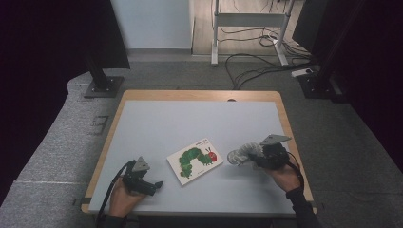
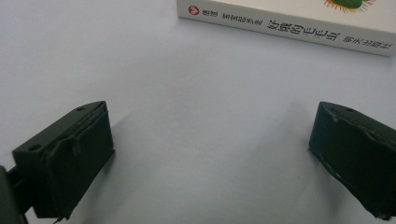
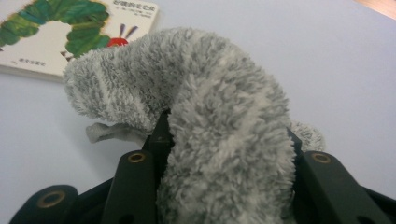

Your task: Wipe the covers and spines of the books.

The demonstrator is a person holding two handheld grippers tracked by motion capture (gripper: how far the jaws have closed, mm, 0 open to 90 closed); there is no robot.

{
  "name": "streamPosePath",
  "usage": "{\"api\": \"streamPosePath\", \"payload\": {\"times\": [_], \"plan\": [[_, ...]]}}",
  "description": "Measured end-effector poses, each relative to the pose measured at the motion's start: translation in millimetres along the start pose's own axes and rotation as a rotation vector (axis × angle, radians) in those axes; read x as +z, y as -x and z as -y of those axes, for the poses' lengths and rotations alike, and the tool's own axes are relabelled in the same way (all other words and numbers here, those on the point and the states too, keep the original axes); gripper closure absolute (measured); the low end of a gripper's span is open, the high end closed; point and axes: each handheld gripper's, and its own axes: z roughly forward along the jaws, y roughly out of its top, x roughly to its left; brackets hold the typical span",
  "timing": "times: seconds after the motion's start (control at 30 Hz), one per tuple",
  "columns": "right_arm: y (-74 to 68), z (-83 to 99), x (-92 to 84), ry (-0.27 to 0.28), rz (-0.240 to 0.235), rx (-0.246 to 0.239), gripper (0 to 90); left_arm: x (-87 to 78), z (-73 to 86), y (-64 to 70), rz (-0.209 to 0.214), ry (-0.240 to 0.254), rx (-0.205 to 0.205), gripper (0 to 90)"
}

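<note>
Fluffy grey sock, clamped in the right claw, droops lengthwise toward the book; left claw gapes apart.

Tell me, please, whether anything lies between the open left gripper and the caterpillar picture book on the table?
Nothing visible does. In the left gripper view, bare table runs from the left gripper, its jaws apart, to the book. The grey fuzzy sock sits on the book's far side, clamped in the right gripper.

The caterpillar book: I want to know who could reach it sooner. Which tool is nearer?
Left. The left tool lies just beside the book; the right tool, gripping a grey sock, is slightly farther.
</note>
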Motion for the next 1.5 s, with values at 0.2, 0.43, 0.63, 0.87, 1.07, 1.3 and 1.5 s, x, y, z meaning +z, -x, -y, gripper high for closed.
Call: {"api": "streamPosePath", "payload": {"times": [0.2, 0.43, 0.63, 0.87, 1.07, 1.3, 1.5], "plan": [[7.5, 16.6, -11.5, -0.011, 0.03, 0.023, 55.1, 0.0, 0.0, 0.1, -0.001, 0.0, 0.0, 0.0], [13.7, 38.4, -15.7, -0.026, 0.051, 0.06, 55.0, 0.0, 0.0, 0.1, -0.001, 0.0, 0.0, 0.0], [14.9, 53.8, -8.7, -0.046, 0.063, 0.071, 54.4, 0.0, 0.0, 0.1, -0.001, 0.0, 0.0, 0.0], [16.7, 72.9, 4.4, -0.07, 0.059, 0.094, 51.8, 0.0, 0.0, 0.1, -0.001, 0.0, 0.0, 0.0], [18.3, 69.5, -0.2, -0.073, 0.041, 0.091, 40.3, 0.0, 0.0, 0.1, 0.0, 0.0, 0.0, 0.0], [14.4, 58.0, -6.8, -0.075, 0.027, 0.05, 21.1, 0.0, 0.0, 0.0, -0.001, 0.0, 0.0, 0.0], [12.8, 46.1, -14.6, -0.041, 0.011, 0.037, 13.6, 0.0, 0.0, 0.1, 0.0, 0.0, 0.0, 0.0]]}}
